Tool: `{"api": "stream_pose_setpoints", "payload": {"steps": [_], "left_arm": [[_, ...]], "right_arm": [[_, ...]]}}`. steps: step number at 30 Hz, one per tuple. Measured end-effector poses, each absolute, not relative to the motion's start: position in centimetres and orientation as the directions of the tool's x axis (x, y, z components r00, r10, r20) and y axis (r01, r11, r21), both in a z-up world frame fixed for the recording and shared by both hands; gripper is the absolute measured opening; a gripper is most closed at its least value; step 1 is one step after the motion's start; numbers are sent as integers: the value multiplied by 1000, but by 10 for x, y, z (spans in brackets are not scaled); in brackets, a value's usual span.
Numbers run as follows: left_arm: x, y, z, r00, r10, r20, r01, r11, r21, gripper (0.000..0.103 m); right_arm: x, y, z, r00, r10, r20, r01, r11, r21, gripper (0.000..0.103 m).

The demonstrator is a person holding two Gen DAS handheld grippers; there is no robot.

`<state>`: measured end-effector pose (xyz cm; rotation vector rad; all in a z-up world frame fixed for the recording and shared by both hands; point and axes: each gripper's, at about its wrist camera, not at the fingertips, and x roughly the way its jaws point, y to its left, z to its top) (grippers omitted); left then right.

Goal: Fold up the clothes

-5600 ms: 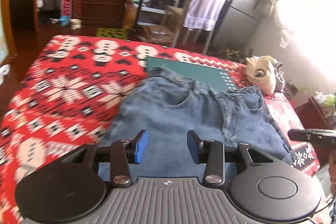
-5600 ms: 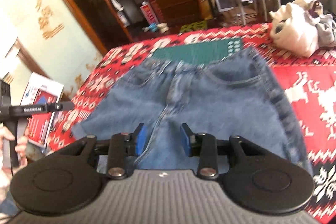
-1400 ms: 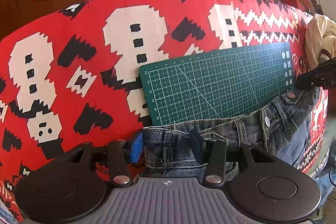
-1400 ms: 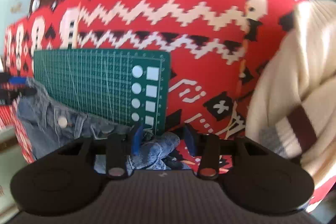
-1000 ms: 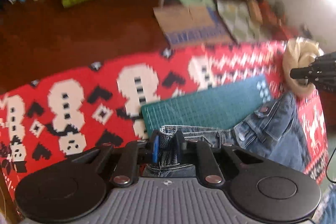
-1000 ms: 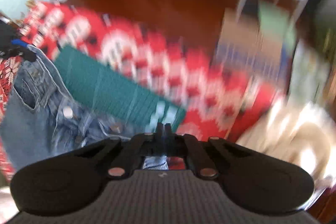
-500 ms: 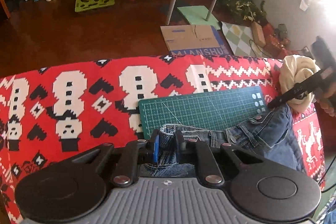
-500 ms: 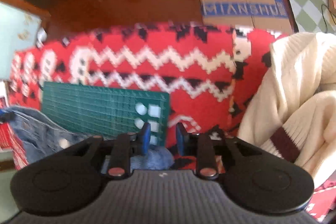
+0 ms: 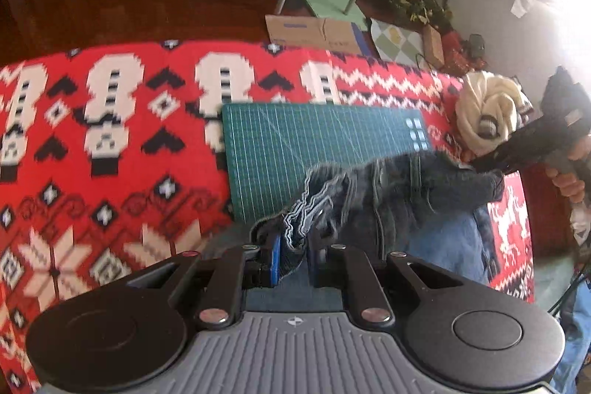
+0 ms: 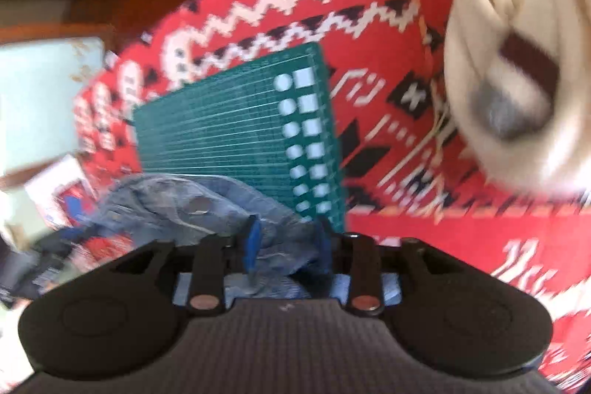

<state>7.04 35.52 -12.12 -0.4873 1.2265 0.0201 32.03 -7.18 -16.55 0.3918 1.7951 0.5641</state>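
Observation:
Blue jeans (image 9: 406, 187) are bunched up, with the waistband raised over the near edge of a green cutting mat (image 9: 314, 135). My left gripper (image 9: 294, 257) is shut on the frayed left end of the waistband. My right gripper (image 9: 493, 174), held by a hand (image 9: 569, 183), is at the right end of the band. In the right wrist view the right gripper (image 10: 288, 246) has its jaws opening. A crumpled fold of the jeans (image 10: 177, 198) lies loosely between them, beside the mat (image 10: 229, 128).
A red, white and black patterned blanket (image 9: 110, 172) covers the surface. A rolled cream sweater (image 9: 484, 113) lies at the right, and it looms close in the right wrist view (image 10: 517, 24). Beyond the far edge are a wooden floor, a cardboard box (image 9: 314, 28) and chair legs.
The left gripper, still shut on the waistband, has drawn it up and towards the near side. The right jaws went from shut to parted, and that gripper rolled and dipped towards the mat.

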Motion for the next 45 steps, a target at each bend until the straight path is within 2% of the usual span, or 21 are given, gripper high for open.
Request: {"api": "stream_pose_setpoints", "payload": {"steps": [5,11,17,18,19,22,27,30,33,35,36,37,41,45], "left_arm": [[47,340,-130,291,-265,-919,-287,892,-348,13],[36,331,-146,260,-271,-927,-317,882,-347,13],[39,327,-156,247,-263,-933,-321,886,-335,13],[41,327,-154,261,-251,-932,-325,887,-329,12],[42,328,-151,278,-236,-931,-330,887,-323,11],[47,339,-124,404,-142,-903,-352,888,-297,10],[71,364,-109,512,-2,-859,-408,879,-246,9],[98,374,-127,501,15,-865,-403,889,-218,10],[123,383,-145,465,43,-884,-410,896,-172,19],[133,389,-149,454,52,-890,-430,887,-167,20],[138,392,-151,448,57,-892,-440,883,-165,20],[139,392,-149,452,59,-890,-436,885,-163,21],[131,382,-139,457,57,-888,-407,901,-152,29],[109,357,-138,431,-9,-902,-376,907,-189,30]], "right_arm": [[289,-89,-134,-188,620,-761,11,776,630,52],[250,-85,-115,-82,604,-793,-108,785,610,50],[265,-85,-125,15,631,-776,-127,771,624,50],[271,-81,-129,12,622,-783,-146,776,614,43],[278,-76,-132,9,613,-790,-165,780,604,9],[286,-51,-122,49,501,-864,-337,822,458,7],[257,-27,-83,241,476,-846,-582,768,267,7],[240,-18,-87,294,468,-833,-615,760,210,7],[245,-24,-101,298,427,-854,-568,798,201,8],[247,-26,-114,315,384,-868,-535,827,172,15],[247,-27,-120,325,367,-871,-520,839,160,24],[249,-27,-126,327,361,-873,-504,848,162,29],[252,-29,-135,339,350,-873,-472,866,164,32],[240,-30,-123,373,332,-866,-457,878,140,33]]}}
